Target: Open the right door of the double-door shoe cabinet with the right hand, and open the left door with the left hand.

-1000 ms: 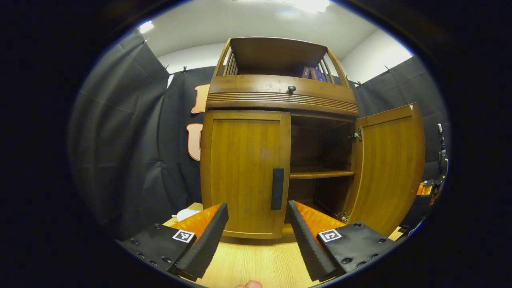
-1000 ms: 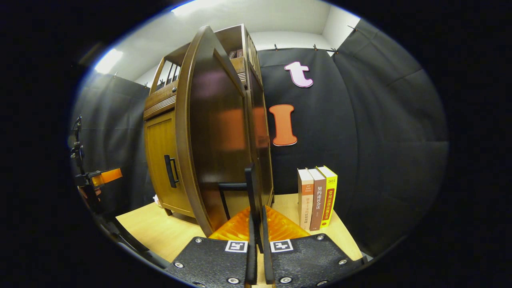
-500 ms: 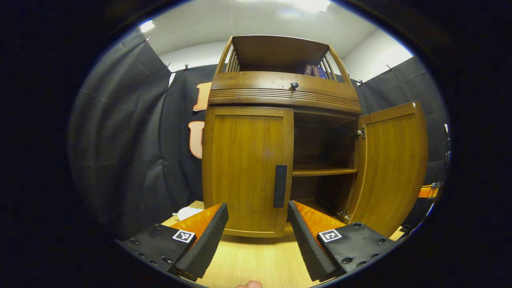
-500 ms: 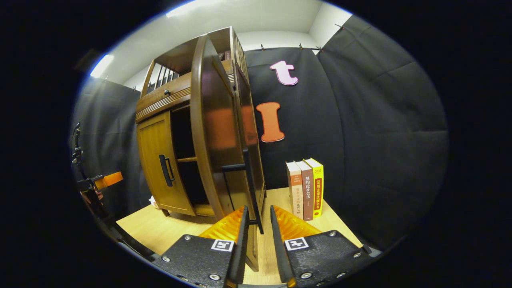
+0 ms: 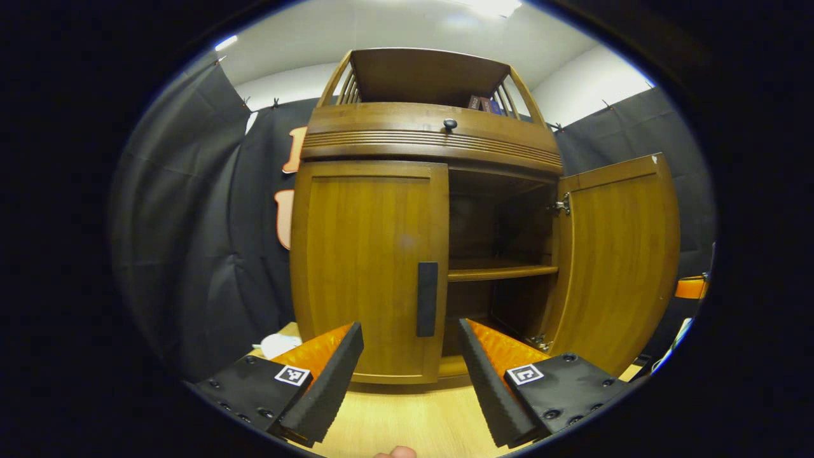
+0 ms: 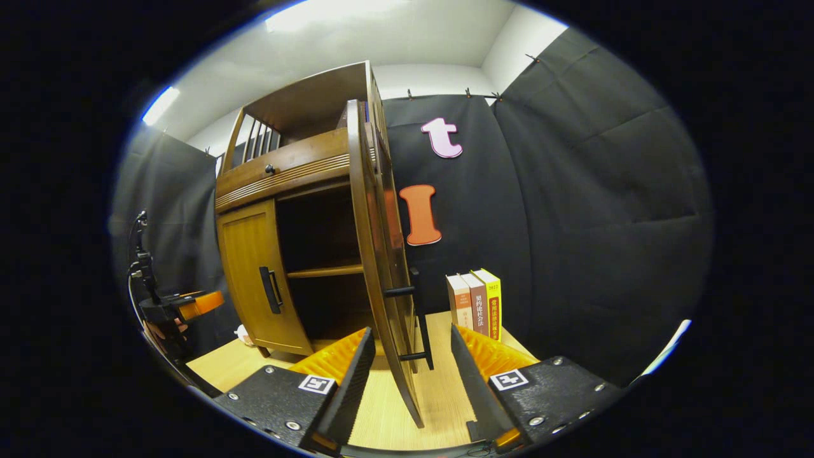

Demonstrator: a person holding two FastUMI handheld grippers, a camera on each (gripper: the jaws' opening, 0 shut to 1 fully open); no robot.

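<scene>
The cabinet (image 5: pixel 439 146) stands on a light wood table (image 6: pixel 439 394) against black cloth, books (image 6: pixel 474 302) beside it. Both grippers (image 5: pixel 410 375) (image 6: pixel 407 375) gape, empty.

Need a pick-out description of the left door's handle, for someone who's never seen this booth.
Start at the wooden shoe cabinet on the light wood table. Its left door is shut, while the right door is swung open. The handle is the dark upright bar on the shut door's inner edge, unlike the small round knob above.
</scene>
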